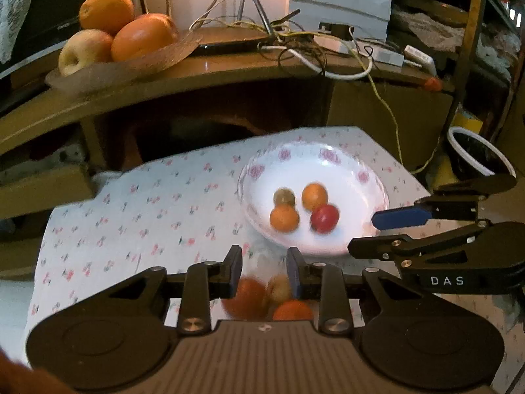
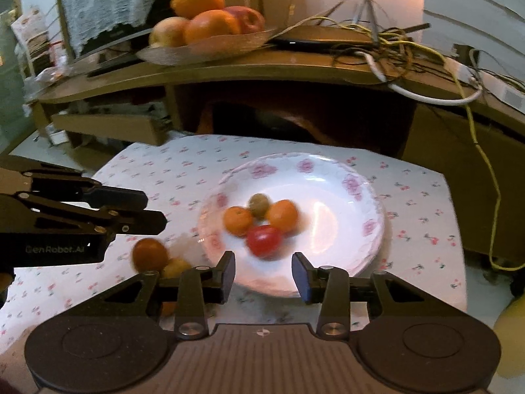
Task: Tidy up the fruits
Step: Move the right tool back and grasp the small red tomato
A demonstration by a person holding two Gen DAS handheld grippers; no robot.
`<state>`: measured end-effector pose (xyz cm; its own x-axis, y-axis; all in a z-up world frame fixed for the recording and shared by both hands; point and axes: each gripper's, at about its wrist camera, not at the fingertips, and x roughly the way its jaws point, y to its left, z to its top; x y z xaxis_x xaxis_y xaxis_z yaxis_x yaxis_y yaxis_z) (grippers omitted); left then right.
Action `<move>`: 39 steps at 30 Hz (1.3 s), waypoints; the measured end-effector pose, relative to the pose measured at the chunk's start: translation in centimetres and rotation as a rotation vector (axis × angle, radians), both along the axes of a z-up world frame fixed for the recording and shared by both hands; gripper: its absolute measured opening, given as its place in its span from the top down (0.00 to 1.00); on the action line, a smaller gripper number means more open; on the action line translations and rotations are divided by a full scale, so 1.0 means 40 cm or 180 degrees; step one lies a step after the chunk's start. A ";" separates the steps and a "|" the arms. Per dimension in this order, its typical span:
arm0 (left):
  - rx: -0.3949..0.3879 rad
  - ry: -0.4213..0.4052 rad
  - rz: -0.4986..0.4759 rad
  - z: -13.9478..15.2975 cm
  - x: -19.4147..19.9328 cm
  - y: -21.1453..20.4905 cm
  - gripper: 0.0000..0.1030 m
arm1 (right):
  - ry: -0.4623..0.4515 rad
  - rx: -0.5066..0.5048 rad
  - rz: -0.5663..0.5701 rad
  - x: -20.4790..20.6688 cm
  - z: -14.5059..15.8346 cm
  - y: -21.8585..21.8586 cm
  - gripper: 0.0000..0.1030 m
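Observation:
A white flowered plate (image 1: 347, 170) (image 2: 344, 193) stands on the cloth-covered table and holds two small oranges (image 1: 284, 218) (image 2: 283, 215), a red fruit (image 1: 324, 218) (image 2: 264, 240) and a greenish fruit (image 1: 284, 196) (image 2: 259, 205). Several small fruits lie on the cloth left of the plate: an orange one (image 2: 150, 254) and a yellowish one (image 2: 175, 267), blurred in the left wrist view (image 1: 279, 290). My left gripper (image 1: 264, 272) is open just above these loose fruits. My right gripper (image 2: 264, 272) is open and empty over the plate's near rim.
A shelf behind the table carries a glass dish (image 1: 108, 69) (image 2: 210, 49) with big oranges and apples, plus tangled cables (image 1: 305, 42) (image 2: 403, 46). A dark bowl (image 1: 475, 154) stands at the right, beyond the table. The cloth (image 1: 131, 216) spreads left of the plate.

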<state>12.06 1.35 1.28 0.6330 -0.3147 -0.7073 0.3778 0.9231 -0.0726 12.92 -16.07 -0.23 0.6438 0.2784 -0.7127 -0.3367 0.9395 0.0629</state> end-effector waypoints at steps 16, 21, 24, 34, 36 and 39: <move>0.0211 0.0294 -0.0385 -0.063 -0.052 0.006 0.66 | 0.0262 -0.0105 0.0533 -0.022 -0.052 0.080 0.58; 0.0211 0.0326 -0.0463 -0.071 -0.058 0.005 0.66 | 0.0307 -0.0107 0.0622 -0.019 -0.067 0.101 0.58; 0.0235 0.0352 -0.0495 -0.078 -0.060 0.003 0.66 | 0.0310 -0.0090 0.0627 -0.015 -0.073 0.103 0.58; 0.0241 0.0392 -0.0526 -0.090 -0.057 0.008 0.66 | 0.0357 -0.0070 0.0585 0.001 -0.070 0.082 0.58; 0.0242 0.0401 -0.0551 -0.092 -0.058 0.003 0.65 | 0.0394 -0.0102 0.0589 0.005 -0.082 0.085 0.58; 0.0240 0.0411 -0.0587 -0.095 -0.060 -0.002 0.65 | 0.0386 -0.0121 0.0607 0.007 -0.092 0.092 0.58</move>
<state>9.66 1.27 -2.53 0.4725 -0.3599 -0.8045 0.5325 0.8440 -0.0648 13.20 -12.38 -3.89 0.4910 0.3584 -0.7940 -0.5007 0.8620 0.0794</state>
